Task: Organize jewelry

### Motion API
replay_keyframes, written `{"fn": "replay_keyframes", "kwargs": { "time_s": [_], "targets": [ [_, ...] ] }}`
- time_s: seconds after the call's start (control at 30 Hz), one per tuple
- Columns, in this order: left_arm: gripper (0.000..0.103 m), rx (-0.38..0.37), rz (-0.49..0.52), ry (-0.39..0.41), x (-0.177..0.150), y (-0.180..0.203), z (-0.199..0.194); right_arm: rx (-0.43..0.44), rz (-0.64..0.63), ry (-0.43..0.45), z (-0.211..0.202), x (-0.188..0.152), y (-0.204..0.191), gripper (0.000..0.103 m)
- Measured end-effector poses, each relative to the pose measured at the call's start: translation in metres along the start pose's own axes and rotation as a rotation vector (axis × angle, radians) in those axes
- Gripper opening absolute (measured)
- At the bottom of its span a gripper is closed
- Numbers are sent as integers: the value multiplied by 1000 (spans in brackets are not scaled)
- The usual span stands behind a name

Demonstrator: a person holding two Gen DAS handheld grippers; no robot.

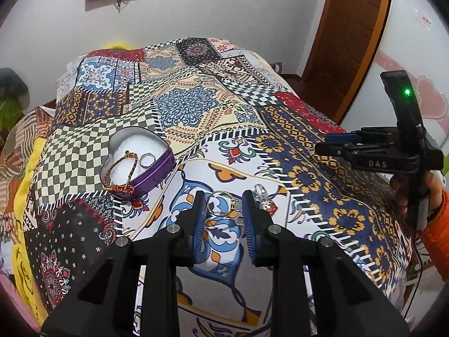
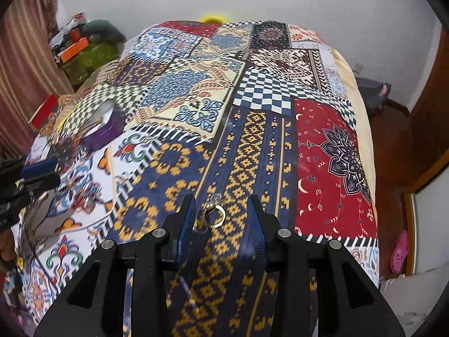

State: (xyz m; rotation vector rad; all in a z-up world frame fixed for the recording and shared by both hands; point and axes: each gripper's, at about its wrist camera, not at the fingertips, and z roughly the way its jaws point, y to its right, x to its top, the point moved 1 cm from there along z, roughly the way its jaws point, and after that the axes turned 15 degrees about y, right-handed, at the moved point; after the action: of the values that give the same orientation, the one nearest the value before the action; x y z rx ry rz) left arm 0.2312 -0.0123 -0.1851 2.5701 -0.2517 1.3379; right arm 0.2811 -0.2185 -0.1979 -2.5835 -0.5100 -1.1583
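Note:
My left gripper (image 1: 223, 202) is shut on a gold ring (image 1: 234, 205) with a pale stone, its band spanning the two blue pads just above the patchwork bedspread (image 1: 196, 106). Right of it lies a crystal piece (image 1: 263, 200). A purple heart-shaped tin (image 1: 153, 174) to the left holds a red-gold cord bracelet (image 1: 120, 174) and a silver ring (image 1: 147, 159). My right gripper (image 2: 221, 205) has its jaws apart over a navy-gold patch. Between them, a gold ring with a clear stone (image 2: 211, 207) lies close to the left pad, with a gap on its right.
The right gripper (image 1: 322, 143) and a hand in an orange sleeve (image 1: 437, 219) show at the right of the left wrist view. The left gripper (image 2: 42, 174) and the blurred tin (image 2: 103, 132) sit at the left of the right wrist view. A wooden door (image 1: 350, 28) stands behind.

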Motion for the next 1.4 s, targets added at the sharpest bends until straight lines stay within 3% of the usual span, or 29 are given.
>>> {"fn": "replay_keyframes", "kwargs": {
  "time_s": [0.17,0.23,0.3,0.43,0.47,0.73,0.97,1.23,1.4],
  "targets": [
    [25,1,-5,-18,-7,-3,6,3,-10,-40,16,-4,-4,34],
    [25,4,-1,-25,-10,-3,8,4,-25,-47,20,-5,-6,28],
    [25,2,-4,-34,-12,-3,10,16,-33,-48,20,-5,-10,15],
    [25,4,-8,-30,-12,-4,7,30,-19,-37,16,-4,-13,14],
    [25,3,-9,-27,-12,-4,5,38,-16,-33,12,-4,-14,9],
    [25,12,-6,-2,-8,-2,-13,107,-48,27,-20,-1,-41,9],
    [25,17,-14,6,-11,-2,-25,153,-127,30,-44,-19,-70,9],
    [25,13,-35,-1,-15,-4,-26,228,-77,18,-50,-35,-85,9],
    [25,8,-36,-10,-19,-2,-25,208,-126,21,-50,-40,-103,9]
  ]
}}
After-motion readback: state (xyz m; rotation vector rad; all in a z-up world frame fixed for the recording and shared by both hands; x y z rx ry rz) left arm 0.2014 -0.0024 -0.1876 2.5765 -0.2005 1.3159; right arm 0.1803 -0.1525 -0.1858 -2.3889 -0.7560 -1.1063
